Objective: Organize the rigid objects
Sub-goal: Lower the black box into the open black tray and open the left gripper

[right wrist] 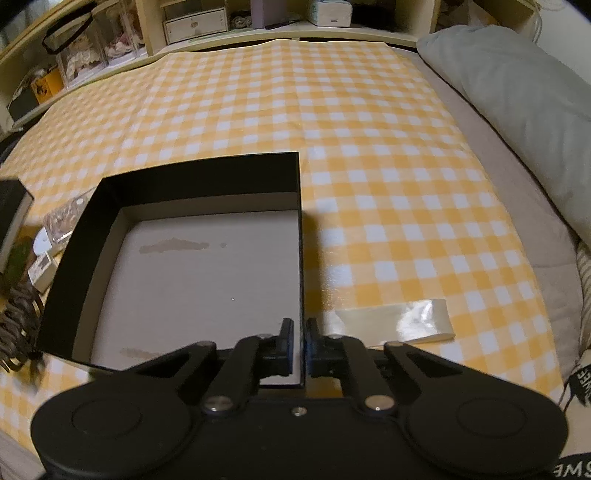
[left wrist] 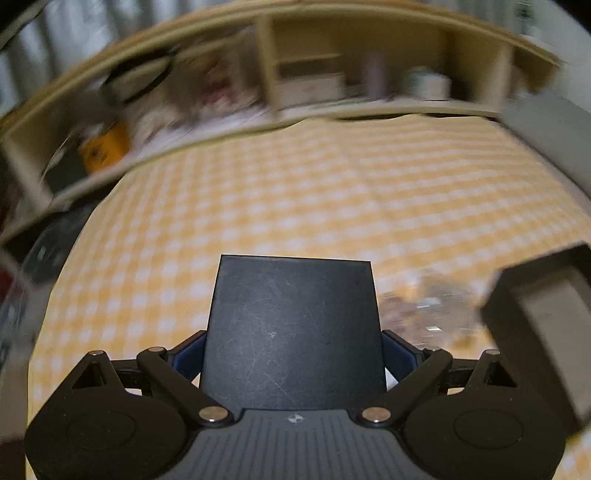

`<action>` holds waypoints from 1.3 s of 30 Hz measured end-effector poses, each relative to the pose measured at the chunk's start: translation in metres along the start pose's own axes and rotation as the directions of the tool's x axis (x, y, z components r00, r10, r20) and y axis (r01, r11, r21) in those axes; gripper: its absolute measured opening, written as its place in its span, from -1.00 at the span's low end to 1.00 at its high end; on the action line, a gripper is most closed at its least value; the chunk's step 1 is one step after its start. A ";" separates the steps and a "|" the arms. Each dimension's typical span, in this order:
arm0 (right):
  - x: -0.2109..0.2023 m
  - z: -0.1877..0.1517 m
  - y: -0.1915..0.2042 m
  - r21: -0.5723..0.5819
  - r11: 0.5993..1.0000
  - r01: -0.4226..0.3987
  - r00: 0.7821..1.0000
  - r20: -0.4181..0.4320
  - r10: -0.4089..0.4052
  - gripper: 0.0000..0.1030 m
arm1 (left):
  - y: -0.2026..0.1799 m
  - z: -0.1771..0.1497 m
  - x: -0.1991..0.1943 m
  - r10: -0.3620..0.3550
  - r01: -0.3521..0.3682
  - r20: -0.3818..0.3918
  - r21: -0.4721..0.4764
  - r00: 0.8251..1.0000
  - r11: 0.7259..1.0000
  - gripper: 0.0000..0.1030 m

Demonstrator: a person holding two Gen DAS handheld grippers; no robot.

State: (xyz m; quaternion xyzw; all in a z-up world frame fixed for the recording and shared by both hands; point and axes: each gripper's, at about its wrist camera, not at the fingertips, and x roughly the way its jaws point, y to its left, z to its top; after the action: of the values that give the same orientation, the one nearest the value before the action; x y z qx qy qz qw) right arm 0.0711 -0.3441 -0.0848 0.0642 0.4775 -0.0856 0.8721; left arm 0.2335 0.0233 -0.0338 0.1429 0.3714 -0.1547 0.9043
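In the left wrist view my left gripper [left wrist: 293,350] holds a flat black box [left wrist: 291,325]. Its blue pads [left wrist: 188,358] press on both sides of the box with the jaws set wide. The box stays sharp while the background is blurred. In the right wrist view an open black box with a pale grey floor [right wrist: 184,177] lies on the yellow checked cloth [right wrist: 369,147]. My right gripper [right wrist: 300,343] is shut on that box's right wall, one finger inside and one outside. A corner of the open box [left wrist: 546,332] shows at the right of the left wrist view.
Clear plastic pieces [right wrist: 62,218], small white items [right wrist: 42,266] and a dark braided thing [right wrist: 18,325] lie left of the open box. A glossy tape strip [right wrist: 399,321] lies to its right. A grey pillow [right wrist: 517,110] lines the right edge, and cluttered shelves [right wrist: 192,22] stand behind.
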 end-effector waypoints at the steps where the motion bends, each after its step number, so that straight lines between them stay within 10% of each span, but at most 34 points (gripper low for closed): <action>1: 0.000 0.000 0.000 -0.007 1.000 -0.002 1.000 -0.001 0.002 -0.93 | -0.008 0.004 -0.005 -0.026 0.026 0.014 0.024 1.000 0.999 0.85; 10: 0.004 0.002 0.002 -0.025 1.000 -0.014 1.000 0.001 0.014 -0.93 | -0.105 0.036 -0.026 -0.312 0.291 0.030 0.286 0.950 0.913 0.85; 20: 0.007 0.003 -0.002 -0.016 0.999 -0.032 0.999 -0.001 0.032 -0.92 | -0.209 0.043 0.013 -0.484 0.509 -0.201 0.539 0.852 0.672 0.85; 26: 0.009 0.001 -0.002 -0.010 0.999 -0.039 0.999 0.001 0.039 -0.91 | -0.236 0.035 0.042 -0.478 0.522 -0.255 0.622 0.840 0.584 0.85; 35: 0.010 0.000 -0.003 -0.004 0.999 -0.048 0.999 0.001 0.048 -0.90 | -0.225 0.032 0.023 -0.359 0.429 -0.239 0.563 0.902 0.706 1.00; 39: 0.010 -0.001 -0.002 -0.002 0.999 -0.049 0.999 0.002 0.049 -0.90 | -0.215 0.041 0.012 -0.326 0.428 -0.294 0.422 0.898 0.799 0.61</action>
State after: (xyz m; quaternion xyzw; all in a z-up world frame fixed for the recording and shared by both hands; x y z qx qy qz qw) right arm 0.0756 -0.3467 -0.0941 0.0749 0.4752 -0.0638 0.8744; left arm 0.1839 -0.1902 -0.0451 0.2985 0.4345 -0.4031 0.7481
